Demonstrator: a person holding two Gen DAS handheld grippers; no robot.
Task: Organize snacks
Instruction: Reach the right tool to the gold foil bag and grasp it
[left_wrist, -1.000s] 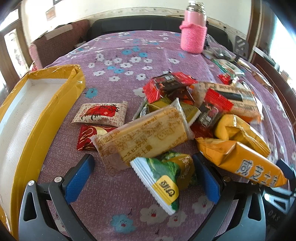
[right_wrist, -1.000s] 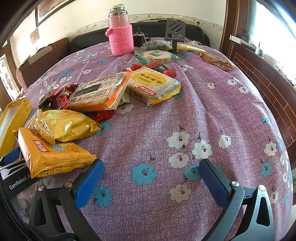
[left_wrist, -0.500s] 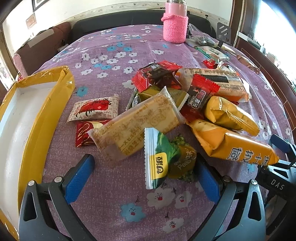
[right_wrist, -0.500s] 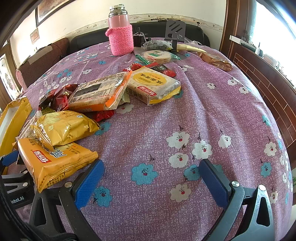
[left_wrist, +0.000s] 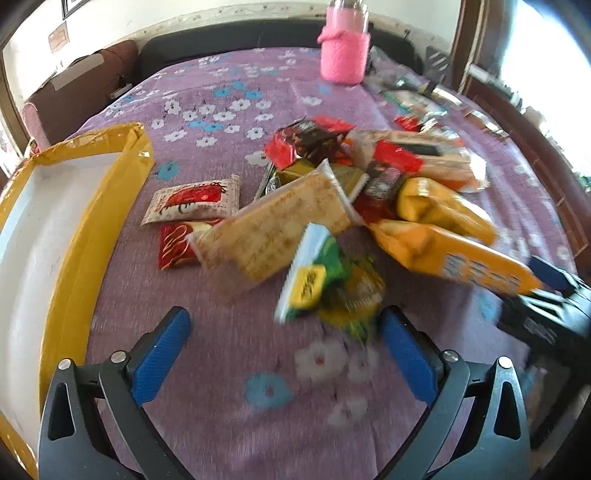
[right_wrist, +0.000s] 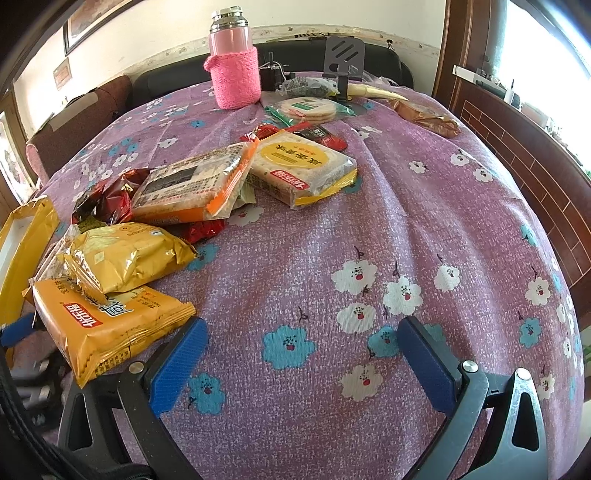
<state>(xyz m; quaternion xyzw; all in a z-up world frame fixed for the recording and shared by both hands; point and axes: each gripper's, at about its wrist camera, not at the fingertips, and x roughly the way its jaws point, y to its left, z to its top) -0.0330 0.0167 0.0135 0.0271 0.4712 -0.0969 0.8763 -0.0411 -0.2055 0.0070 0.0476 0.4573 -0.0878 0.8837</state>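
Your left gripper (left_wrist: 282, 332) is hovering with its ribbed blue pads spread apart, gripping nothing. Left of the snack pile (left_wrist: 332, 206), a glossy yellow tray (left_wrist: 99, 221) with a white floor is lying. The green packet (left_wrist: 314, 273), crinkly and blurred, is sitting at the pile's near edge, just ahead of your right-hand pad. Your right gripper (right_wrist: 301, 341) is also gaping empty, right of the pile, its left pad beside a flat orange packet (right_wrist: 107, 325). Everything is resting on a purple flowered tablecloth (right_wrist: 424, 229); a pink knit-sleeved flask (right_wrist: 232, 70) is standing beyond the pile.
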